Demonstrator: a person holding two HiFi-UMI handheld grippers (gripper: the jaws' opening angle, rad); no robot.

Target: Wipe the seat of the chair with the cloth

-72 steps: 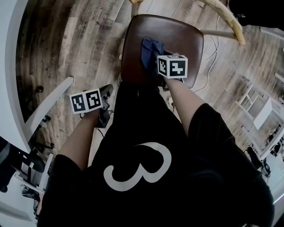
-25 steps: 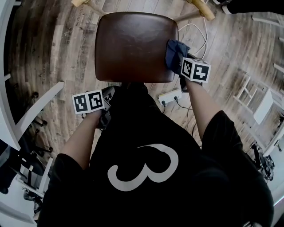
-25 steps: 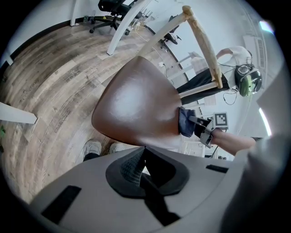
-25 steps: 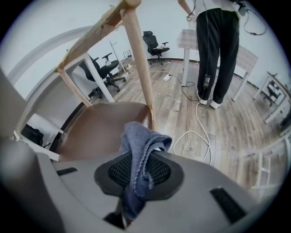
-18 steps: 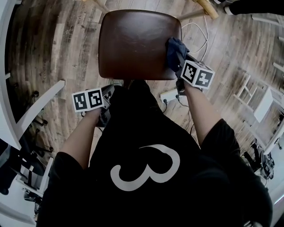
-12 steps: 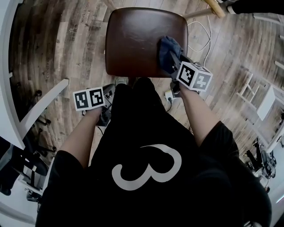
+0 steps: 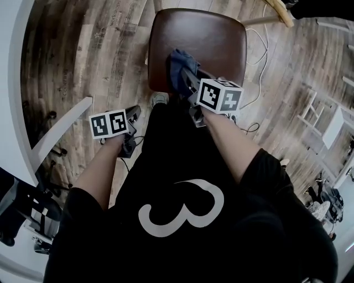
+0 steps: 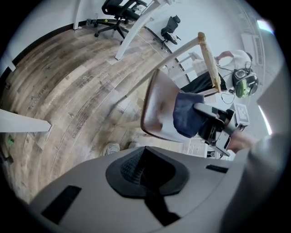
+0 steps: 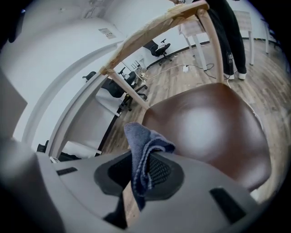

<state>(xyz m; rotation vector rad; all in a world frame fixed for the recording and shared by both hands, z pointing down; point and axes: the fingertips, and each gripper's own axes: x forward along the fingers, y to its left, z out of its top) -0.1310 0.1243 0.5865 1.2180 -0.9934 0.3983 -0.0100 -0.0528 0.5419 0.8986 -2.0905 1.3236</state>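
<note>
The chair's brown seat (image 7: 207,41) lies ahead of me on the wooden floor. A blue cloth (image 7: 177,66) rests on the seat's front left part, with my right gripper (image 7: 185,78) shut on it. In the right gripper view the cloth (image 9: 142,152) stands bunched between the jaws, over the seat (image 9: 209,123). My left gripper (image 7: 133,115) hangs shut and holding nothing, left of the chair and off the seat. From the left gripper view, the left gripper (image 8: 145,169) looks toward the seat (image 8: 157,107), the cloth (image 8: 187,113) and the right gripper (image 8: 217,129).
The chair's pale wooden back rail (image 9: 154,32) rises behind the seat. A white table edge (image 7: 58,132) runs along the left. Cables (image 7: 260,52) lie on the floor to the chair's right. A person's dark legs (image 9: 229,36) stand beyond the chair. Office chairs (image 8: 120,7) are far off.
My right gripper has slid the cloth from the seat's right edge along the front to its front left part. The left gripper has stayed beside the chair.
</note>
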